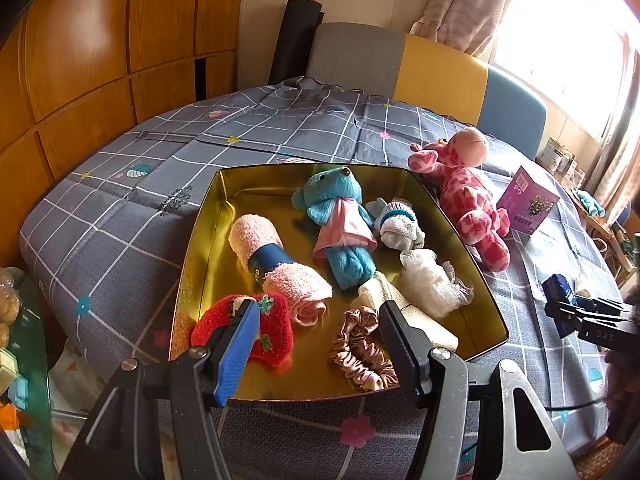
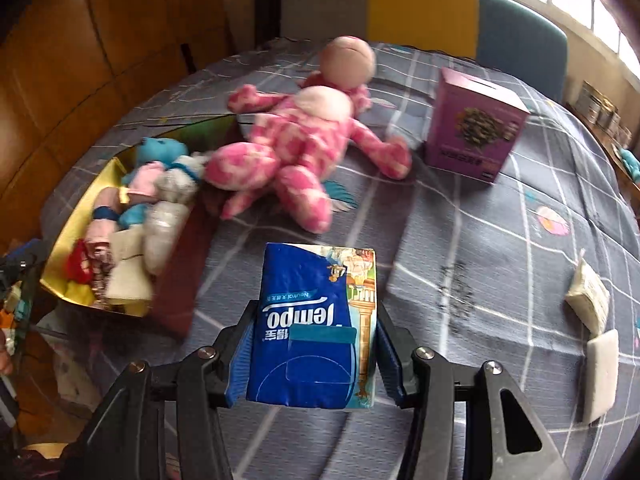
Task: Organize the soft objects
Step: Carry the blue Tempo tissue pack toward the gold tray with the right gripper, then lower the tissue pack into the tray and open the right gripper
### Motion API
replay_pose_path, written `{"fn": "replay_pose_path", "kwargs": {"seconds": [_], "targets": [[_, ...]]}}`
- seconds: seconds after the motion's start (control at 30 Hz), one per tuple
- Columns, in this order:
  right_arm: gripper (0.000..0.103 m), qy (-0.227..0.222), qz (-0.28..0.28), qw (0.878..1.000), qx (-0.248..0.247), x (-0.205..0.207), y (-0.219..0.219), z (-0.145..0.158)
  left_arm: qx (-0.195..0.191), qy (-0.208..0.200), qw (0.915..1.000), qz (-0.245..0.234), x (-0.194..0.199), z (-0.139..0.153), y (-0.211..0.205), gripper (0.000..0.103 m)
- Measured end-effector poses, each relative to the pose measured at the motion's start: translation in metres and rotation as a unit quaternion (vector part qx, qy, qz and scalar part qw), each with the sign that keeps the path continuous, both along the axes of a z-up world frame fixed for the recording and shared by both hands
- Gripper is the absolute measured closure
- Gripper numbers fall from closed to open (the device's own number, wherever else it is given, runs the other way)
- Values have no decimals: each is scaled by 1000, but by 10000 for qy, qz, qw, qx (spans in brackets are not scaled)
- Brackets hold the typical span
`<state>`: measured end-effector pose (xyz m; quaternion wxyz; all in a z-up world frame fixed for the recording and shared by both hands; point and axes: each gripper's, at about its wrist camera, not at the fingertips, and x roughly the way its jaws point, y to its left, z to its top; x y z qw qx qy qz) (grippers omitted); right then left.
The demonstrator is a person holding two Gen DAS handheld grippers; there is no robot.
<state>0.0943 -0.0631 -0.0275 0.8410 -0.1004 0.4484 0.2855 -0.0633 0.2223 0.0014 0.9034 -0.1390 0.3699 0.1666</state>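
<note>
My right gripper (image 2: 312,354) pinches a blue, shiny plastic pack of tissues (image 2: 316,320). The flat pack sits between both blue ribbed pads, up off the bed. My left gripper (image 1: 316,344) is spread wide with nothing between its pads. It hangs over the near edge of the shiny gold metal tray (image 1: 208,216).

The tray lies on a grey checked bed cover (image 1: 120,208). Inside it I see soft things close together: a fluffy pink rolled towel with a dark blue band (image 1: 276,264), a fuzzy blue teddy in a pink dress (image 1: 340,224), a small white knit sock bundle (image 1: 400,220), a crinkly white mesh puff (image 1: 428,284), a smooth tan hair scrunchie (image 1: 360,352), a cream folded cloth (image 1: 400,308) and a fuzzy red strawberry cloth (image 1: 256,328).

Just beside the tray lies a big plush pink spotted giraffe (image 2: 296,148). A stiff purple cardboard box (image 2: 472,128) stands near its leg. Two small white packets (image 2: 592,320) lie well apart on the right.
</note>
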Motion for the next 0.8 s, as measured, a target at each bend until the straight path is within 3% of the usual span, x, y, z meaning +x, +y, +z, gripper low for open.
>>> {"fn": "replay_pose_path", "kwargs": {"seconds": [0.47,0.8], "targets": [[50,-38,1313,9907,353,-32,120,25,19,-43,9999,88,-2,3,7,40],[49,386,1470,9883,146,-20,197,-9,-91,-28,9995,297,-6,-2,24,40]]}}
